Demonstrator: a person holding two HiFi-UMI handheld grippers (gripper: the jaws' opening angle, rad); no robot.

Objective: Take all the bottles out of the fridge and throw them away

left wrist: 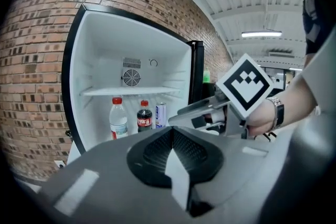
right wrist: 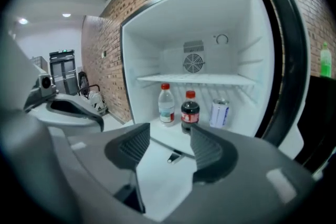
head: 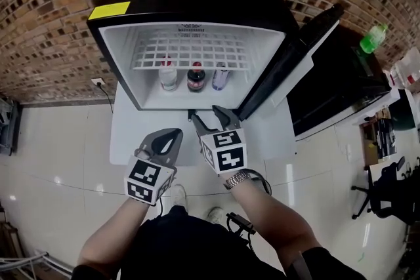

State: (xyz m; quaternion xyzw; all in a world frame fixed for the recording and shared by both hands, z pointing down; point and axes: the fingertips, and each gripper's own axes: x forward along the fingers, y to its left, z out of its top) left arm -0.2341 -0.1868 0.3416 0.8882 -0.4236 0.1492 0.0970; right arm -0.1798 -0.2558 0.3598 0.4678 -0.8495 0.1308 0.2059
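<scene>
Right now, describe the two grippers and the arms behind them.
Both the left gripper and right gripper are grey plastic, with black ribbed pads inside the jaws. Each carries a white cube printed with black square markers. The forearms are bare; a metal-banded watch sits on the right wrist, and the top is black.

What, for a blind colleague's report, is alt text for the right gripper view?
An open fridge holds a water bottle, a cola bottle and a can under its shelf; the right gripper faces it, open and empty.
</scene>
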